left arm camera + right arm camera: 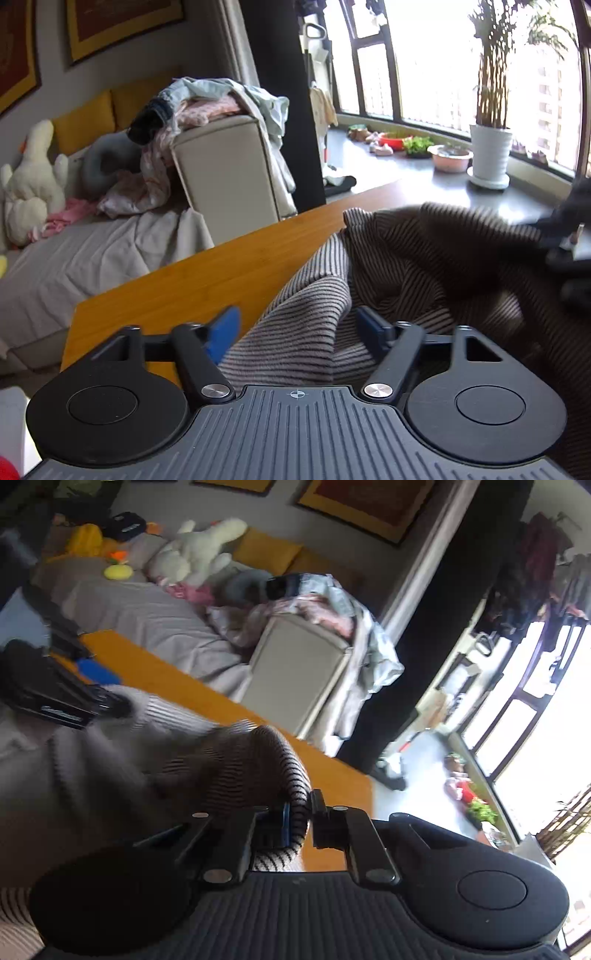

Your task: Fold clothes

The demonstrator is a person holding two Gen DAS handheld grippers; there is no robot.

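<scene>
the brown-and-grey striped knit garment (406, 266) lies bunched on the orange wooden tabletop (207, 280), part of it lifted off the surface toward the window side. the right gripper (298, 812) has its fingers clenched on a rolled edge of the striped cloth, which curls up between the two black finger arms; the grip sits right at the hem, probably so the edge can be carried over as one straight line rather than dragging a loose corner. the left gripper (295, 326) hangs low over the near part of the garment with its blue-padded fingers (223, 332) spread apart, a raised ridge of fabric standing between them but not pinched. that placement looks like a set-up for taking a second hold, so both ends of the same edge can be moved together.

the cloth near the right gripper is blurred, so how far it is lifted is hard to say. the fold seems at an early stage: the garment is still rumpled, with no flat layers showing.

beyond the tabletop edge stands a beige upholstered armrest (225, 173) heaped with a pile of pale mixed laundry (207, 99), likely further pieces waiting their turn, kept well apart from the working surface.
</scene>
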